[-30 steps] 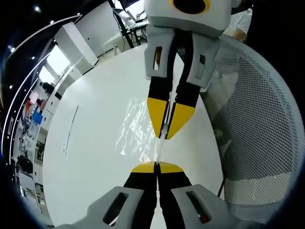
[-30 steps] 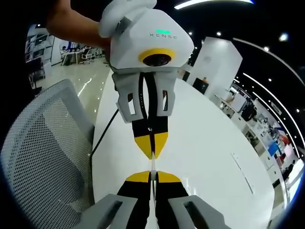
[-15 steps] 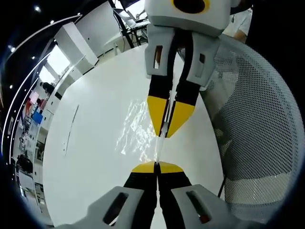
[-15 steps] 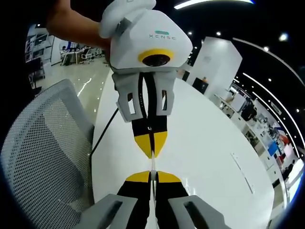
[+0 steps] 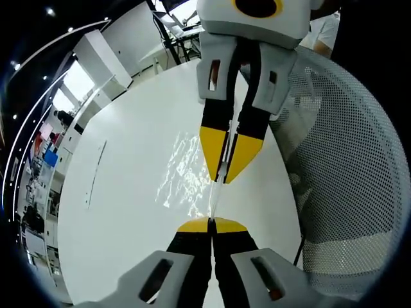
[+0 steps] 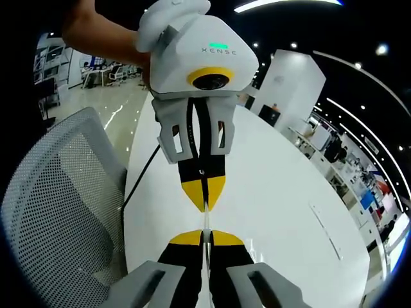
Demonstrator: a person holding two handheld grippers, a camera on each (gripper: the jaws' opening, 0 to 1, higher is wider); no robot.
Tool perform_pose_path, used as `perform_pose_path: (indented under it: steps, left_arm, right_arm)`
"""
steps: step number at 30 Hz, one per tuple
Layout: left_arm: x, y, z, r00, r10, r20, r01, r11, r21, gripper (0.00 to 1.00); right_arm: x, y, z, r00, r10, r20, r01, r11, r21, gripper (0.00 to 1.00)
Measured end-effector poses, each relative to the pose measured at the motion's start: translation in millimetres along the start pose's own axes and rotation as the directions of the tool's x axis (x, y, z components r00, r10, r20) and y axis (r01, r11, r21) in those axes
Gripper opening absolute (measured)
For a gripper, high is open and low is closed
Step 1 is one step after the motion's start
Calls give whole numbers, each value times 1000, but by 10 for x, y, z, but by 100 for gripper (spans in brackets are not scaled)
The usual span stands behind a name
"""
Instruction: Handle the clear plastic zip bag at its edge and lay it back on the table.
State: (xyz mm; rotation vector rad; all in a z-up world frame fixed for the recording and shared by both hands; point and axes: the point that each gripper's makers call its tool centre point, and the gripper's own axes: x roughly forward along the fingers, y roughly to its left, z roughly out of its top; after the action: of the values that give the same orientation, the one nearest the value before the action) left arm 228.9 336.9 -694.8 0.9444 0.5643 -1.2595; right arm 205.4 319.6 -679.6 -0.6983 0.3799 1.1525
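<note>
Two grippers face each other tip to tip, both clenched on the clear plastic zip bag (image 5: 192, 179), which is stretched edge-on between them above the white table (image 5: 122, 192). In the left gripper view the left gripper (image 5: 210, 222) sits at bottom centre and the right gripper (image 5: 223, 172) comes down from the top; the bag's long axis runs straight between them. Neither is nearer; laying it down likely needs both lowered together.

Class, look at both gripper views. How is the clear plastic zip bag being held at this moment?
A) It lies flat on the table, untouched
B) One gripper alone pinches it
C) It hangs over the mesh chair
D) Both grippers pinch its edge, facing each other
D: the left gripper and right gripper both close on the clear plastic zip bag, tips facing, above the white table.
</note>
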Motion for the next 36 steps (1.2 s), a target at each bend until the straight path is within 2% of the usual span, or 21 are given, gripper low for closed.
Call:
perform_pose_path:
  steps: [36]
  left_arm:
    - [-16, 32, -46, 1000, 11, -14, -11, 1000, -7, 0]
  right_arm:
    - [-55, -15, -36, 1000, -13, -1, 13, 1000, 11, 0]
